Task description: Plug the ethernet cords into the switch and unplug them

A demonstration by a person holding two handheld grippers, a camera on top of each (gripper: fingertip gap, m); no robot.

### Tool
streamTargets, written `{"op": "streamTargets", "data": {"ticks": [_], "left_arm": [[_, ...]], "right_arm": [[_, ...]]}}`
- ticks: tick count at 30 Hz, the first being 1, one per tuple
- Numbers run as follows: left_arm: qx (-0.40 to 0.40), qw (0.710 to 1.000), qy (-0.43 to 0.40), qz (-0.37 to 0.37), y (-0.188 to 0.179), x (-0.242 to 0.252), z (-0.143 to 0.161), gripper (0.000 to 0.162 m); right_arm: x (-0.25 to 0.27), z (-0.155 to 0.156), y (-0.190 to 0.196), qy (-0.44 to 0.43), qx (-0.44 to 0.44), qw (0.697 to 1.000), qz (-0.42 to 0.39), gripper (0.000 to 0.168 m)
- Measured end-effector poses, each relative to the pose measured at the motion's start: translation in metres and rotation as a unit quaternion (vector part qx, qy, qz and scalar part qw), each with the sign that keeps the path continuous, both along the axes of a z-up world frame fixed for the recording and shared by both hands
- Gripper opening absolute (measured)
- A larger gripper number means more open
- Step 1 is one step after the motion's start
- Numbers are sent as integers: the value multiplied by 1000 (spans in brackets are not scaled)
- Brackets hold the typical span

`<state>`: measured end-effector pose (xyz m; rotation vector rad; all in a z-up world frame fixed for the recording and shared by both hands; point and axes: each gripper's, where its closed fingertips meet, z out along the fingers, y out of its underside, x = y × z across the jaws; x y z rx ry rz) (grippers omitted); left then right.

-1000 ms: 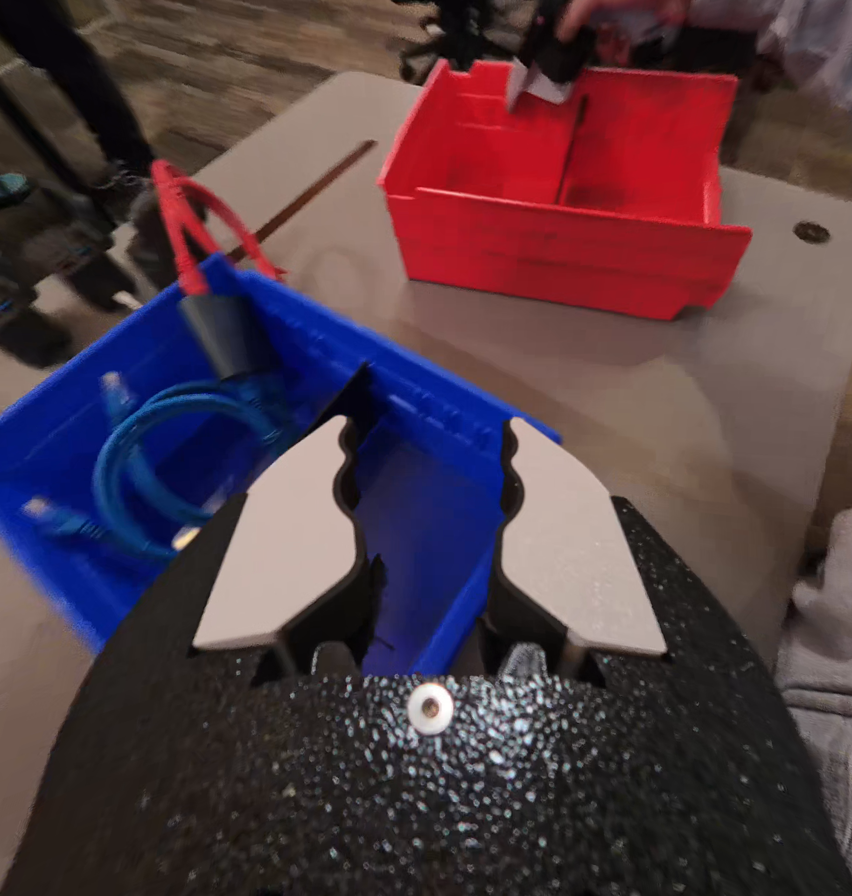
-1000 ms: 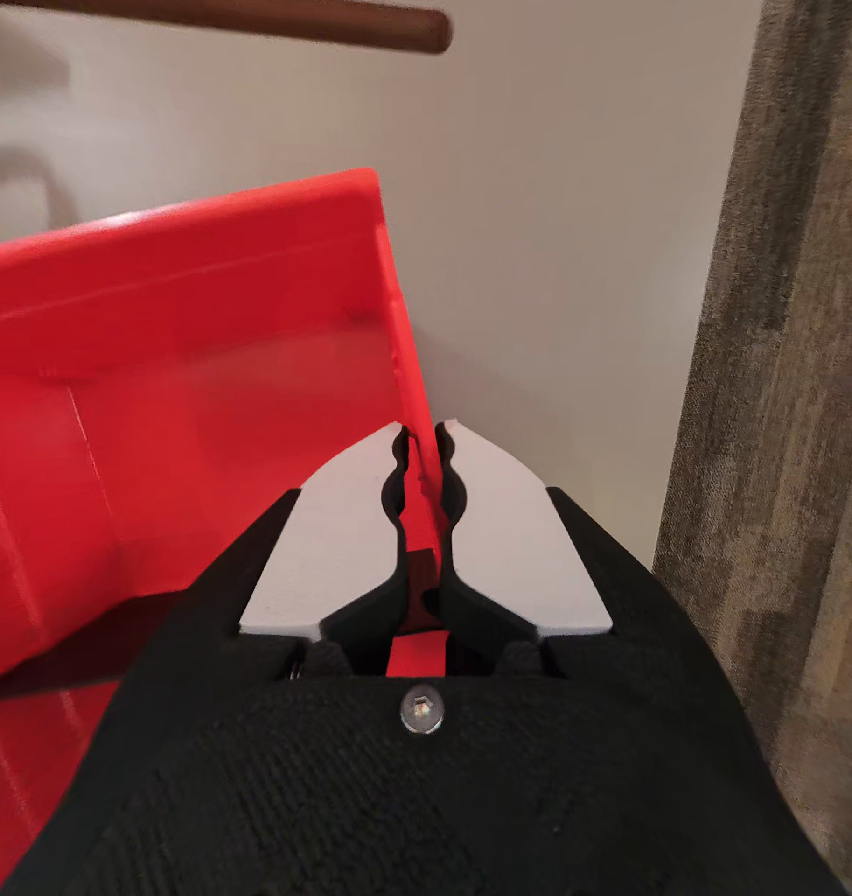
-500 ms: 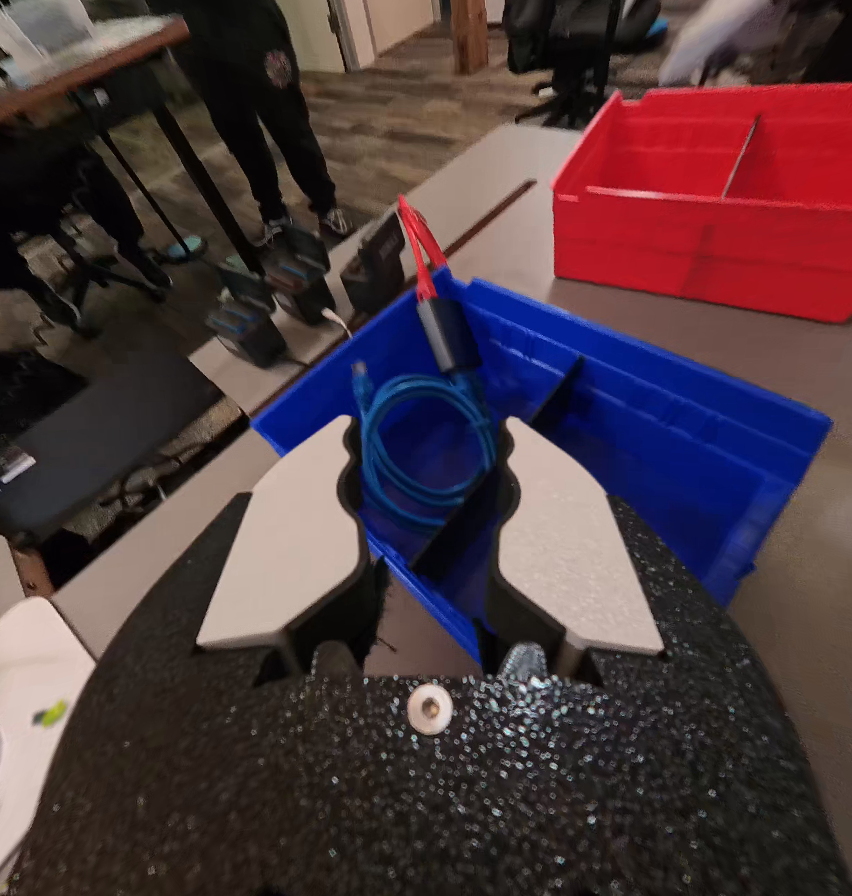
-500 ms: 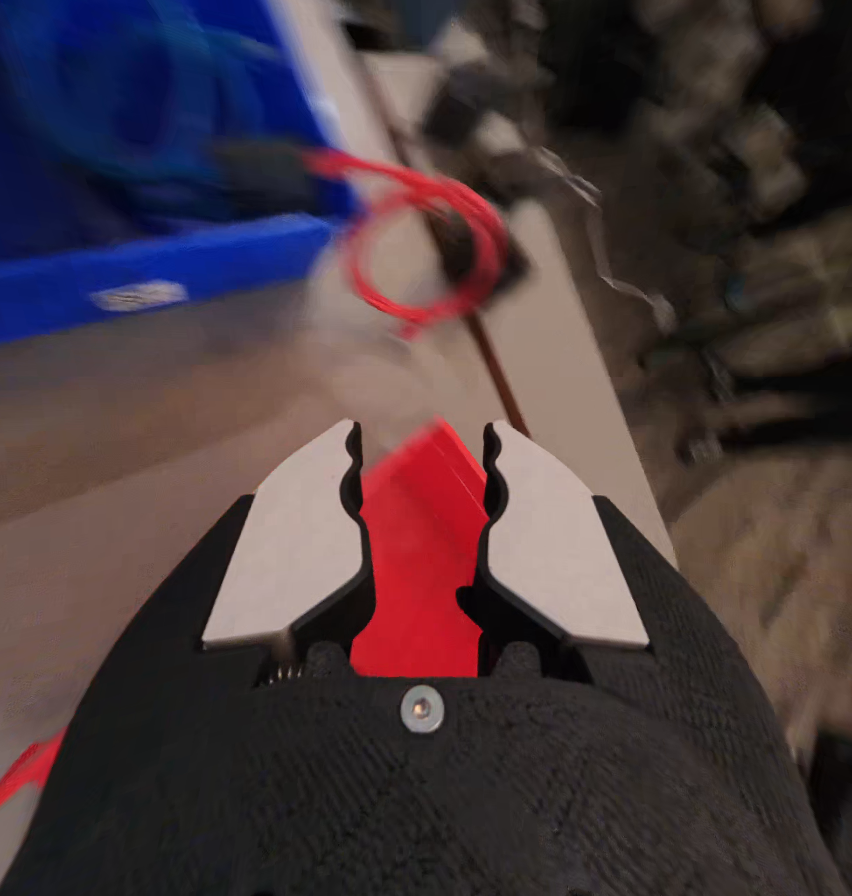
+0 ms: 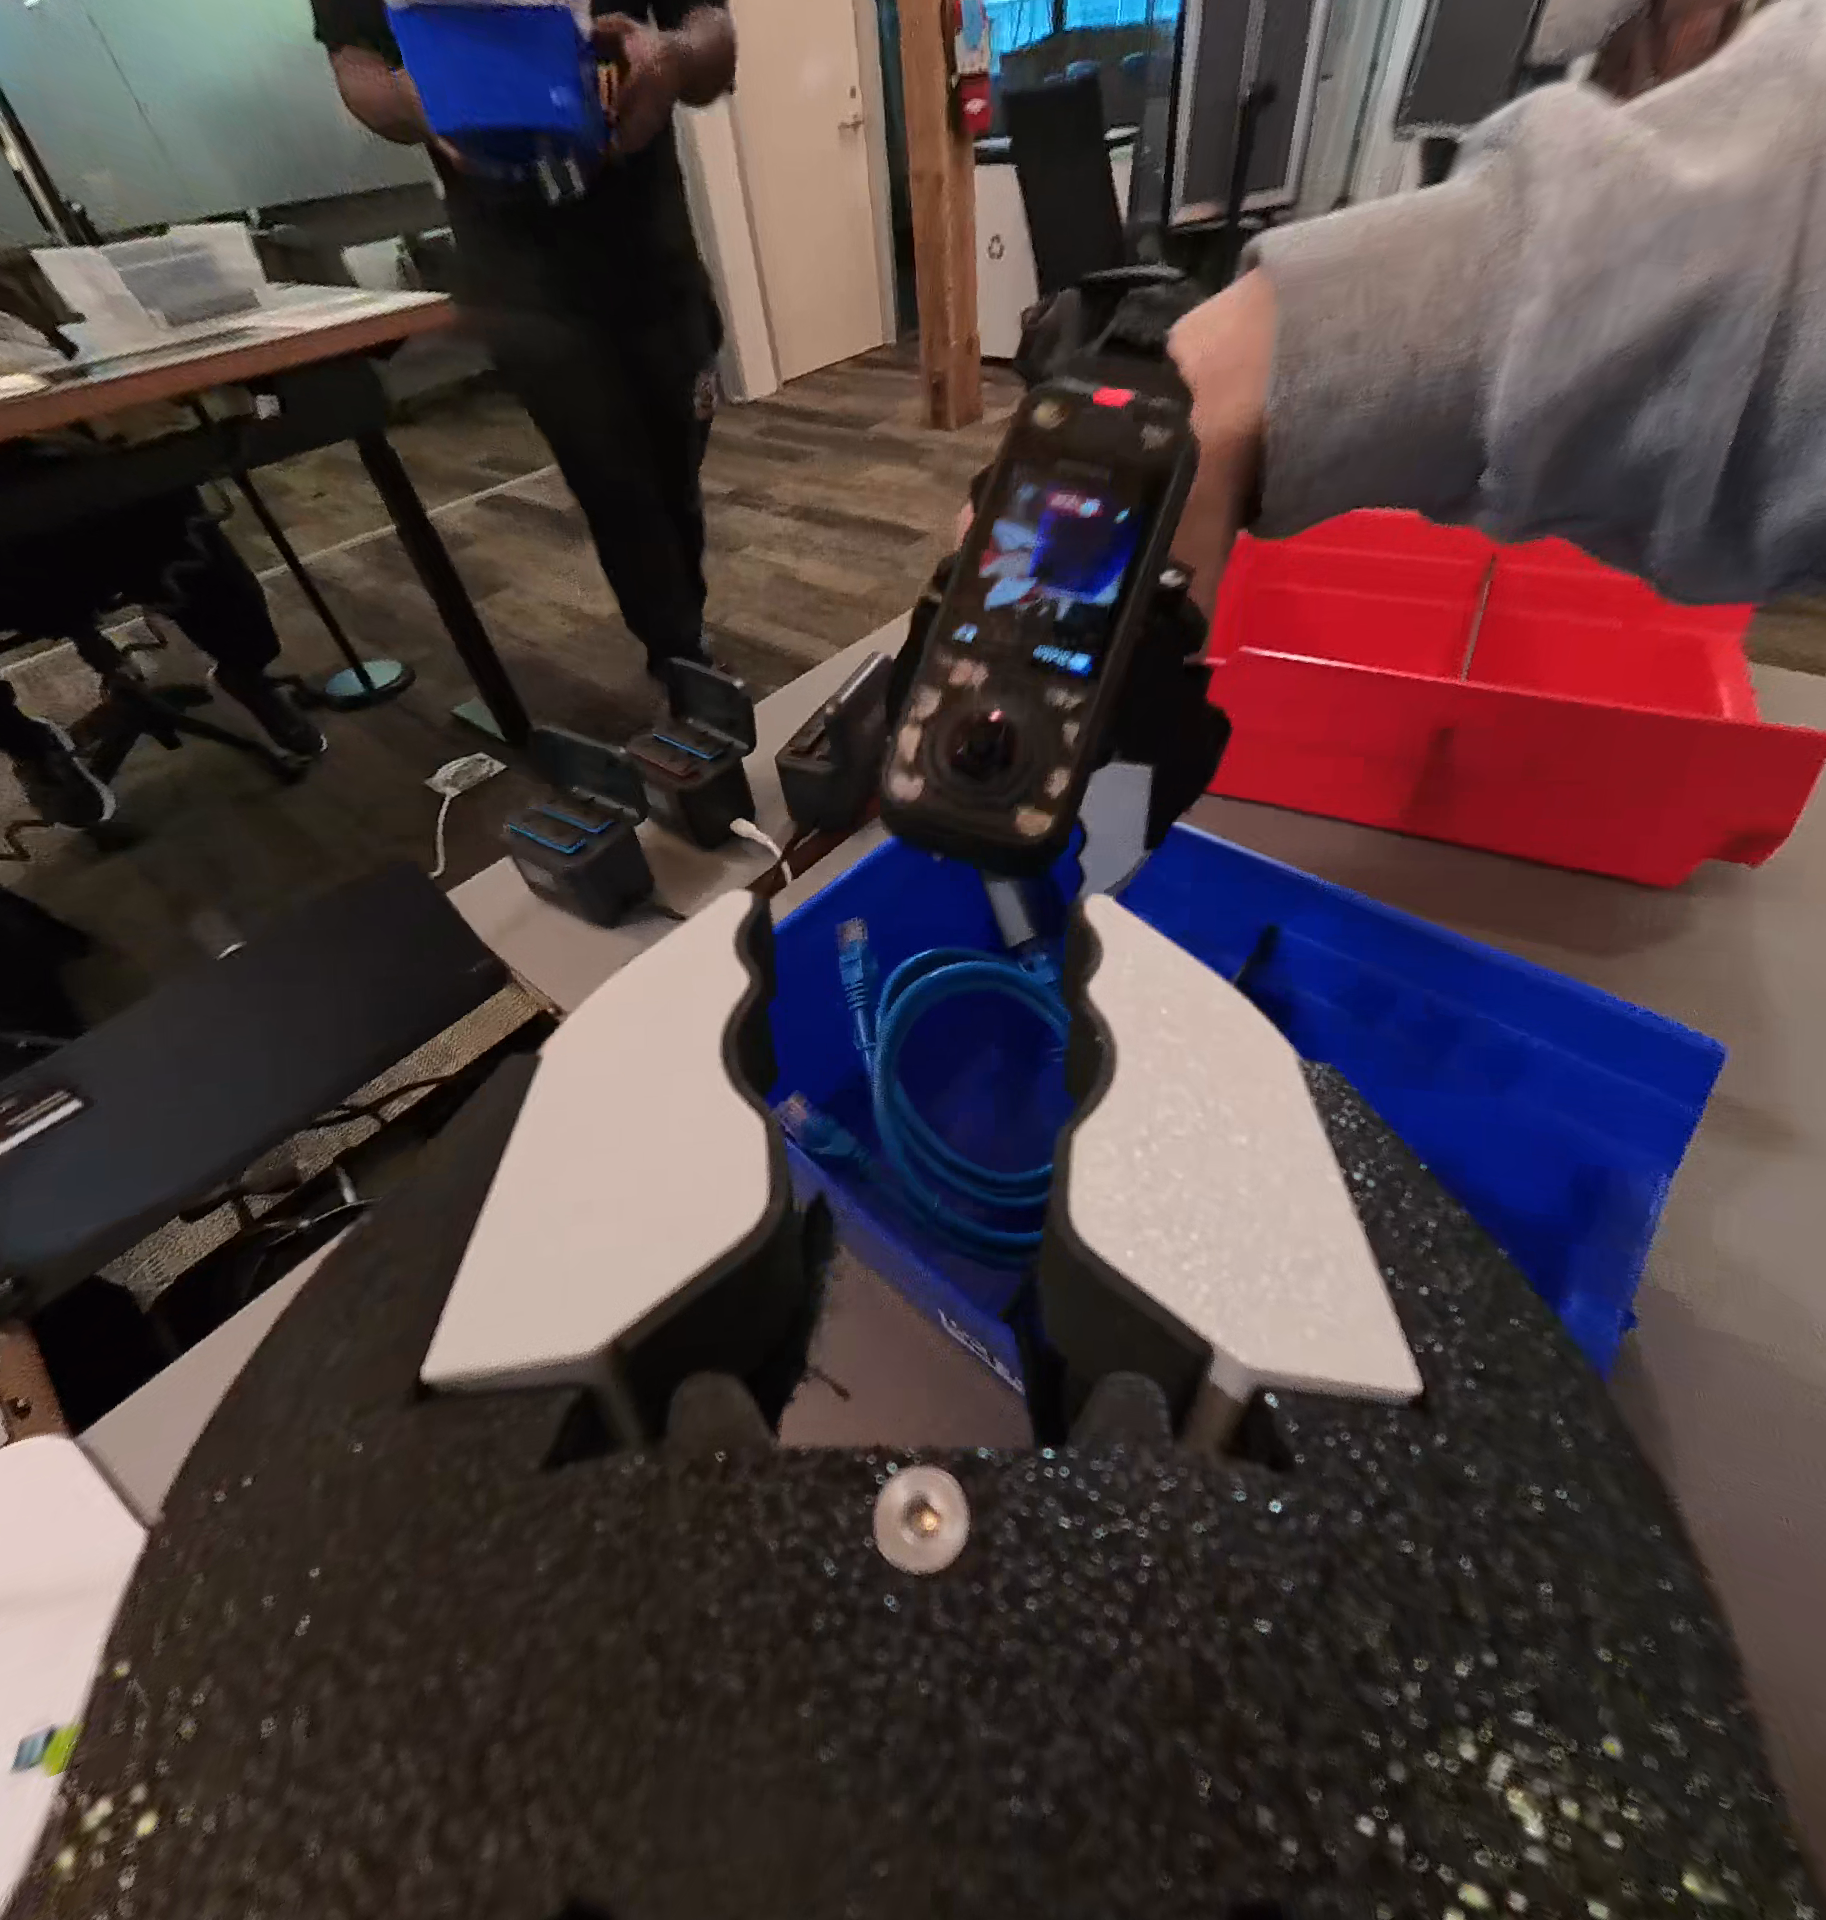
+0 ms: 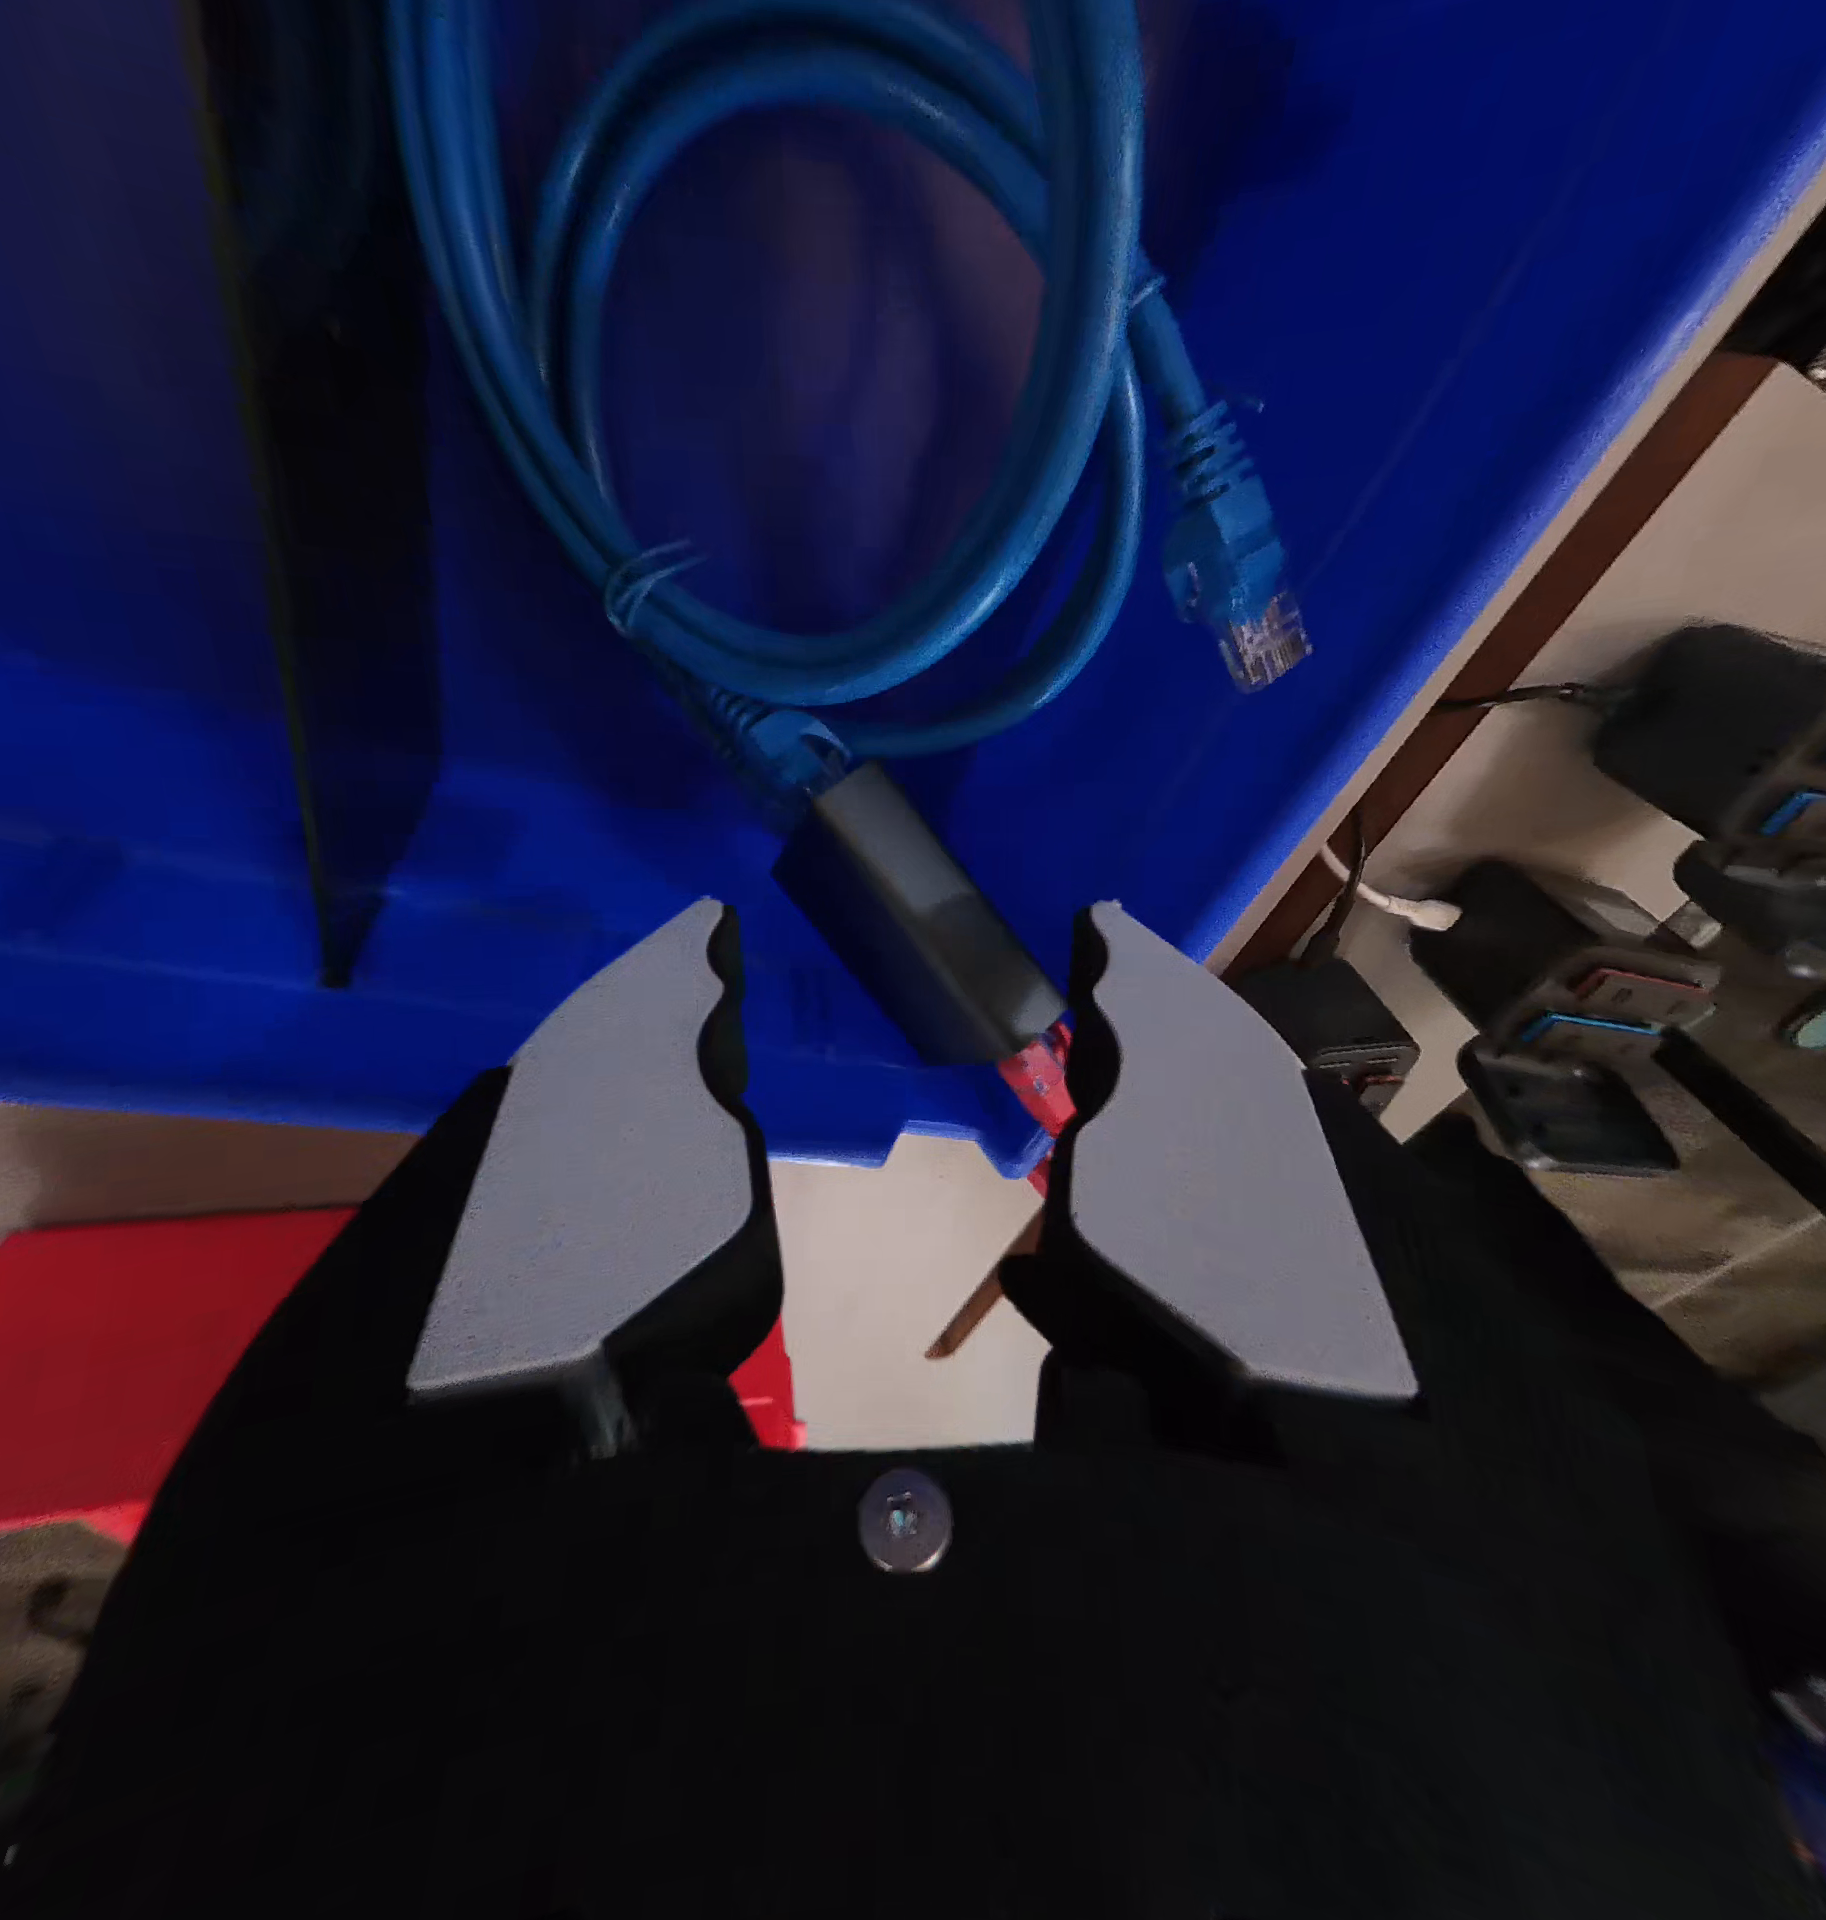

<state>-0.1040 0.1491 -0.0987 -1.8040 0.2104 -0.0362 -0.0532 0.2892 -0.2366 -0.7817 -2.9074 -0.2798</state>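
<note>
A blue bin (image 5: 1428, 1049) with a black divider holds a coiled blue network cable (image 5: 966, 1081). One end of it plugs into a grey coupler (image 6: 919, 914), which leans on the bin's rim with a red plug (image 6: 1034, 1081) in its other end. My right gripper (image 6: 904, 935) is open and empty, just over that rim, the coupler between its fingertips. In the left wrist view it hangs over the bin with its camera screen (image 5: 1044, 623) facing me. My left gripper (image 5: 914, 925) is open and empty, short of the bin's near corner.
A red divided bin (image 5: 1511, 727) stands farther back on the grey table (image 5: 1771, 1195). Several black charger cases (image 5: 628, 800) sit along the table's left edge. A person holding a blue box stands beyond. A grey sleeve (image 5: 1615, 312) crosses the upper right. My right fingertips sit around 20 centimeters from my left ones.
My right gripper let go of the red bin's wall, opened, and swung over to the blue bin above the coupler. My left gripper pulled back from over the blue bin and tilted up.
</note>
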Motion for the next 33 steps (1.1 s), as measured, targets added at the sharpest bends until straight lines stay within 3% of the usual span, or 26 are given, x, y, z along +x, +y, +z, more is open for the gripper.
{"op": "streamTargets", "data": {"ticks": [11,16,21,25,29,33], "left_arm": [[-14,998,-55,-7,-13,-32,-13,56],[26,998,-55,-23,-21,-34,0,56],[39,997,-54,-47,-20,-21,7,65],[84,992,-18,-92,-20,5,25,61],[167,981,13,-94,-21,22,52,68],[222,973,41,-39,-24,8,67,93]], "right_arm": [[6,-16,24,-173,120,977,20,37],[10,-10,27,-171,155,972,38,27],[5,18,18,-34,117,992,11,19],[4,58,12,120,91,989,-6,19],[10,104,5,279,82,957,-15,19],[20,154,-13,457,18,888,-43,19]]}}
